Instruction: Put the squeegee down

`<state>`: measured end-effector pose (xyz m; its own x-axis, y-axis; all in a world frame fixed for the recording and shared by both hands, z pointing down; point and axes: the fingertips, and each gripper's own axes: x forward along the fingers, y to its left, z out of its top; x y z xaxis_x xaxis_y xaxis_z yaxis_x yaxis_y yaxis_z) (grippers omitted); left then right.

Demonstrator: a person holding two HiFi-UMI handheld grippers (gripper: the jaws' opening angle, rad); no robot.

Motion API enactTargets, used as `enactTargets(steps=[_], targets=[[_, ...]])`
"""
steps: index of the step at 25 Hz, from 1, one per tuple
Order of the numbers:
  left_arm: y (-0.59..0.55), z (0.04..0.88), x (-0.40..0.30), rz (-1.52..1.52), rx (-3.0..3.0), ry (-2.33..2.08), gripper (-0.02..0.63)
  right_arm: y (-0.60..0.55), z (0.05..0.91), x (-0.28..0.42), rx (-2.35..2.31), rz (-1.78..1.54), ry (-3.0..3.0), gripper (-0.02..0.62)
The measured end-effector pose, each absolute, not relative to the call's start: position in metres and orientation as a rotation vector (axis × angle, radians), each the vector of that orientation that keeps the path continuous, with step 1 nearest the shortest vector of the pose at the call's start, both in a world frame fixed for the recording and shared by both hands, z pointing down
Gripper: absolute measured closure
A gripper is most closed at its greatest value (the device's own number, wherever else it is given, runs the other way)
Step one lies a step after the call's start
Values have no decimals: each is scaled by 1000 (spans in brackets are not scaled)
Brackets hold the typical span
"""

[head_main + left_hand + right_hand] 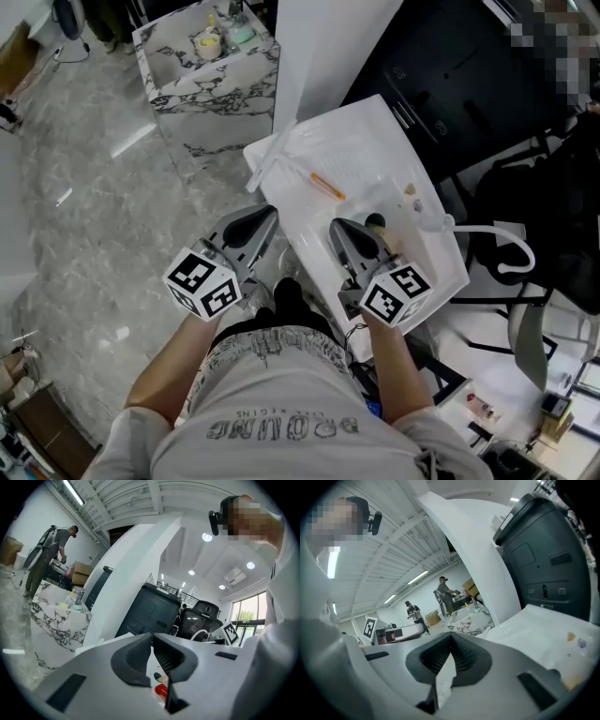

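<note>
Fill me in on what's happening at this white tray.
A person holds a gripper in each hand over a white tray. The left gripper is at the tray's near left edge and the right gripper is over its near part. Both have their jaws together with nothing between them, so neither is carrying anything. A thin orange item lies loose on the tray beyond the grippers; what it is cannot be made out.

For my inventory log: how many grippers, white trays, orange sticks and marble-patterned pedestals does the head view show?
Grey two-jaw grippers: 2, left gripper and right gripper
White rectangular tray: 1
Thin orange stick: 1
Marble-patterned square pedestal: 1
Total: 5
</note>
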<state>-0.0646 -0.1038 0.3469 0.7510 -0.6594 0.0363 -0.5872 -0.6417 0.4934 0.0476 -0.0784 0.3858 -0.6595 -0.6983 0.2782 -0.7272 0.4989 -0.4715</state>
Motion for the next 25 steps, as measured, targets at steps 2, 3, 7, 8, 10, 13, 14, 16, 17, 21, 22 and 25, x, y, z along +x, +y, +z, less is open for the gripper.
enactTargets(steps=[2,3,7,8,10,13,14,16,17,21,22,25], targets=[[-101,343,-66,-197,2484,-945,577,-76,384,46,1271,874,-2681,589],[-100,341,-67,-196,2493,-945,577,-74,383,45,1269,871,-2684,589],[-95,338,-68,-188,2523,-946,580,-70,378,44,1260,854,-2698,589],[-94,337,-69,-186,2528,-951,581,-69,377,45,1259,850,-2700,589],[-93,335,-70,-184,2538,-961,583,-67,374,45,1257,840,-2705,589],[-92,330,-72,-178,2552,-967,583,-67,369,45,1252,823,-2714,589],[-92,329,-73,-172,2557,-969,583,-67,368,45,1250,818,-2718,589],[-92,326,-74,-168,2567,-974,583,-67,366,45,1245,808,-2724,589],[-92,325,-75,-169,2574,-976,583,-67,365,45,1242,804,-2728,589],[-93,322,-78,-175,2586,-992,583,-68,364,43,1232,801,-2738,589],[-94,322,-78,-173,2586,-996,583,-68,364,42,1231,801,-2738,589],[-95,324,-78,-168,2588,-1000,583,-69,365,41,1227,801,-2736,589]])
